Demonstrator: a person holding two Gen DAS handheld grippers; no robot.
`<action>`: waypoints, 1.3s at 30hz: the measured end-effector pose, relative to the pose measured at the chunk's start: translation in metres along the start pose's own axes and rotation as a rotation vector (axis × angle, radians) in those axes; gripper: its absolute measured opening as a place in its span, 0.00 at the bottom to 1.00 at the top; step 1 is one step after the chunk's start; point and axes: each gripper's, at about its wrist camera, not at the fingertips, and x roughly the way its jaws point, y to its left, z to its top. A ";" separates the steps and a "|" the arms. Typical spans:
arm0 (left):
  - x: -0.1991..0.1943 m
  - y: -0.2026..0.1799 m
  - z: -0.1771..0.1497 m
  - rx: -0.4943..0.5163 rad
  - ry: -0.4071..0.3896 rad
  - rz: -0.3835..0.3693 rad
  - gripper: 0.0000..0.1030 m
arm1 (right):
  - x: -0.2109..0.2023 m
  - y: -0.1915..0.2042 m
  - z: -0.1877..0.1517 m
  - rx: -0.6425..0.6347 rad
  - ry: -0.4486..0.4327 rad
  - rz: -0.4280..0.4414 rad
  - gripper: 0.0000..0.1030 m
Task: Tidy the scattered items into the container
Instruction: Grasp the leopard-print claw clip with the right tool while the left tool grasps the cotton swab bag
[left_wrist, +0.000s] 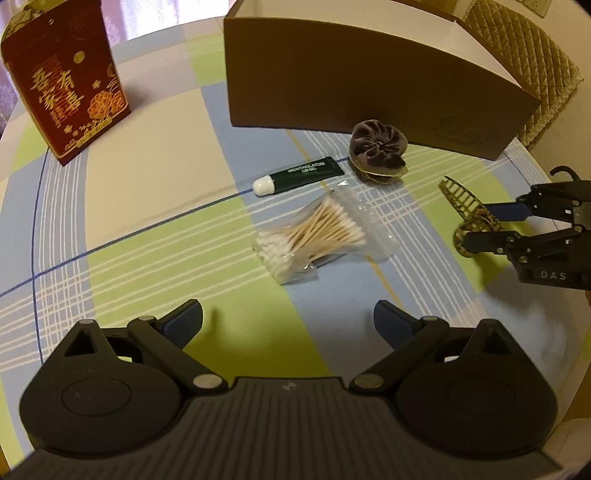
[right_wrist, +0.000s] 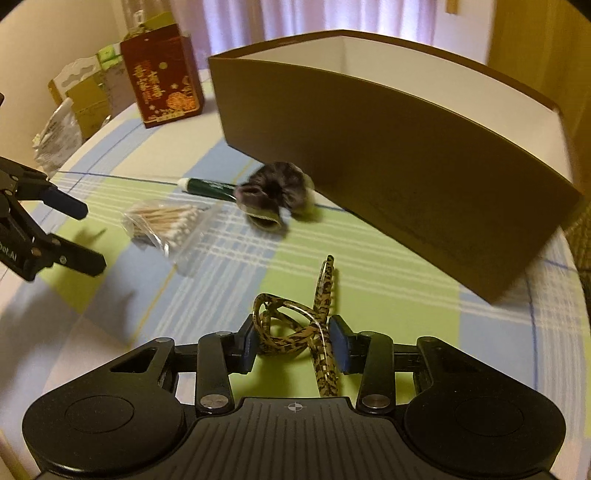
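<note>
— So, what is your right gripper (right_wrist: 291, 347) doing?
— It is squeezing the spotted hair clip (right_wrist: 314, 325) just above the checked cloth (right_wrist: 369, 273), near the brown box (right_wrist: 406, 177).
— And your left gripper (left_wrist: 288, 321)?
— It is hanging wide open, holding nothing, near the cotton swabs (left_wrist: 310, 236).

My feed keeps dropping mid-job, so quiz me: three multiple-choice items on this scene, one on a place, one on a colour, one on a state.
1. Where does the bag of cotton swabs lie?
A. inside the brown box
B. on the tablecloth in front of the brown box
C. on the red carton

2. What colour is the cap of the green tube?
A. white
B. red
C. black

3. What is the right gripper doing?
A. open over the scrunchie
B. out of view
C. jaws closed on the leopard-print hair clip

Answers: 1 B, it lies on the cloth before the brown box. 2 A, the tip is white. 3 C, both pads press the clip.
</note>
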 end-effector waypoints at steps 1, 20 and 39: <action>0.000 -0.001 0.001 0.010 -0.004 -0.001 0.94 | -0.003 -0.004 -0.003 0.015 0.001 -0.008 0.42; 0.045 -0.032 0.034 0.323 -0.035 -0.135 0.86 | -0.040 -0.050 -0.035 0.211 0.002 -0.136 0.42; 0.015 -0.044 -0.012 0.020 -0.039 -0.143 0.67 | -0.052 -0.044 -0.047 0.235 -0.022 -0.122 0.73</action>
